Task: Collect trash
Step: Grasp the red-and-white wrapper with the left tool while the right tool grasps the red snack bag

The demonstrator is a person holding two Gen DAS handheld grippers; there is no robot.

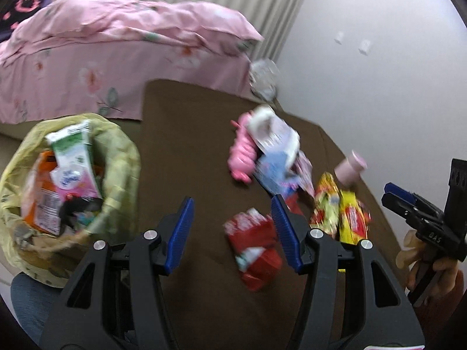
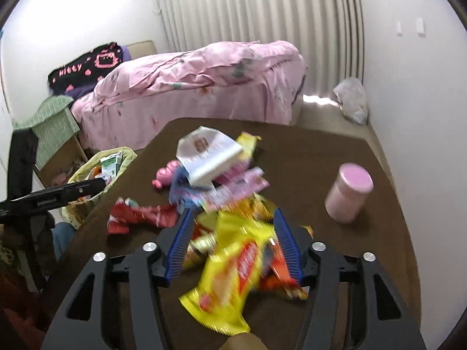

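Right tongs [image 2: 232,245]: spread wide, blue pads either side of a yellow snack wrapper [image 2: 230,265] without pressing on it; nothing gripped.
Yellow snack wrapper: on the brown worktop [image 2: 379,250], at 6 o'clock of the litter pile, crumpled over an orange-red wrapper [image 2: 277,274]; blurred, so the print is unreadable.
Left tongs [image 1: 233,230]: about half spread and empty, hanging over the worktop with a red wrapper [image 1: 254,248] just under the right-hand pad; whether pad and wrapper touch, I cannot tell.
Red wrapper: flat and creased at 8 o'clock of the pile, apart from the yellow one.
Pile centre: a white carton [image 2: 208,157] tilted over pink and blue packets [image 2: 233,186], with a pink toy-like piece [image 2: 166,176] at its 9 o'clock.
Pink-lidded jar [image 2: 348,192]: upright at 3 o'clock, well apart from the litter; probably not trash.
Trash bag [image 1: 116,151]: yellow, mouth open, off the worktop's edge at 9 o'clock, already holding a green-and-white drink carton [image 1: 74,151] and an orange box [image 1: 41,201].
Beyond: a bed with a pink floral cover [image 2: 204,81] at 12 o'clock.
Step in hand: picking the next pieces, by my reading, each tongs lined up on its own wrapper.
Next move calls for: closing on the thin foil low enough to catch it, then carrying it across to the bag's mouth.
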